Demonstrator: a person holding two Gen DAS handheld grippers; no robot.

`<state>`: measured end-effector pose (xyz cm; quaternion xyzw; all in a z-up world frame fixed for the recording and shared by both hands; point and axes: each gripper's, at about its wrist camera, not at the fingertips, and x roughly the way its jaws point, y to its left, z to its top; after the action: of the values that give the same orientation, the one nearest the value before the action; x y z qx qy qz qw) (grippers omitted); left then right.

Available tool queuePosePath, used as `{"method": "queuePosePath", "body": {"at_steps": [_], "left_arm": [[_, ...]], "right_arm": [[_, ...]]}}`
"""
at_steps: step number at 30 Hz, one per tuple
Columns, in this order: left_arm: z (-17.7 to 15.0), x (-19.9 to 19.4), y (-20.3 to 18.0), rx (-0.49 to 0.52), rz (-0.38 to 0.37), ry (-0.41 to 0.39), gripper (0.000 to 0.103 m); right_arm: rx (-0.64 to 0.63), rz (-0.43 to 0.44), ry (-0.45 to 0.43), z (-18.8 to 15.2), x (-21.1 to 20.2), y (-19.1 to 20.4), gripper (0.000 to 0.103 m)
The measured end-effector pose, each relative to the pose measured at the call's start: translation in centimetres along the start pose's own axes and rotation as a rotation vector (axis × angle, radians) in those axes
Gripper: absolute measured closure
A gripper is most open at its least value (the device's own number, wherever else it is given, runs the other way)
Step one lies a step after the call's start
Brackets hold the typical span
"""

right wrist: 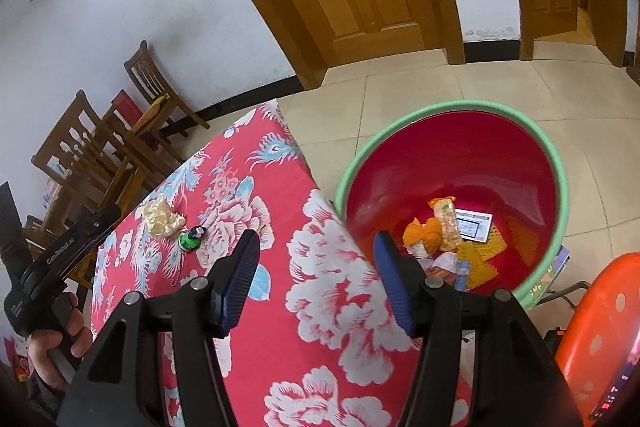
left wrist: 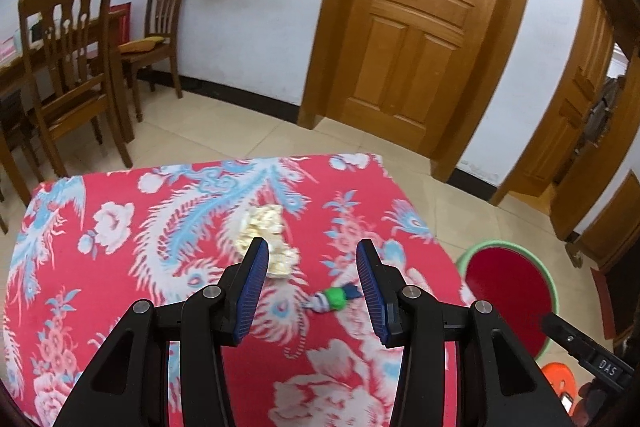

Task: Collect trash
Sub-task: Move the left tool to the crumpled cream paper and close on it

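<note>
**Left claw lines up on the last 2 scraps**

Left claw (left wrist: pixel 312 263) stands apart and empty, angled down over the worktop (left wrist: pixel 120 307). Just beyond its tips, between the fingers, lies the green scrap (left wrist: pixel 334 298); a little further, off its left finger, the pale wrapper (left wrist: pixel 266 239). To do this well, I would lower squarely over 1 piece, straddle it fully, press close to the cloth and pinch without snagging fabric. Right claw (right wrist: pixel 316 275) is also apart and empty, straddling the worktop edge, with the bin (right wrist: pixel 552 163) just beyond its right finger, already holding several wrappers. The carry should be short.
</note>
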<state>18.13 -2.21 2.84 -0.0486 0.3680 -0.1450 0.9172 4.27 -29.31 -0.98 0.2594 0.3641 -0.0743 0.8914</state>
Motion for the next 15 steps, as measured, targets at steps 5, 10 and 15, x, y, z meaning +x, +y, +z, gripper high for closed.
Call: {"method": "queuePosePath", "body": {"at_steps": [5, 10, 15], "left_arm": [[0.1, 1.8, 1.1, -0.016, 0.031, 0.024, 0.055], [-0.2, 4.2, 1.6, -0.02, 0.063, 0.059, 0.054], [-0.4, 6.1, 2.1, -0.031, 0.077, 0.091, 0.054]], "right_arm": [[-0.004, -0.005, 0.016, 0.2, 0.9, 0.4, 0.042], [-0.002, -0.012, 0.029, 0.3, 1.6, 0.3, 0.042], [-0.001, -0.021, 0.042, 0.5, 2.3, 0.2, 0.042]]}}
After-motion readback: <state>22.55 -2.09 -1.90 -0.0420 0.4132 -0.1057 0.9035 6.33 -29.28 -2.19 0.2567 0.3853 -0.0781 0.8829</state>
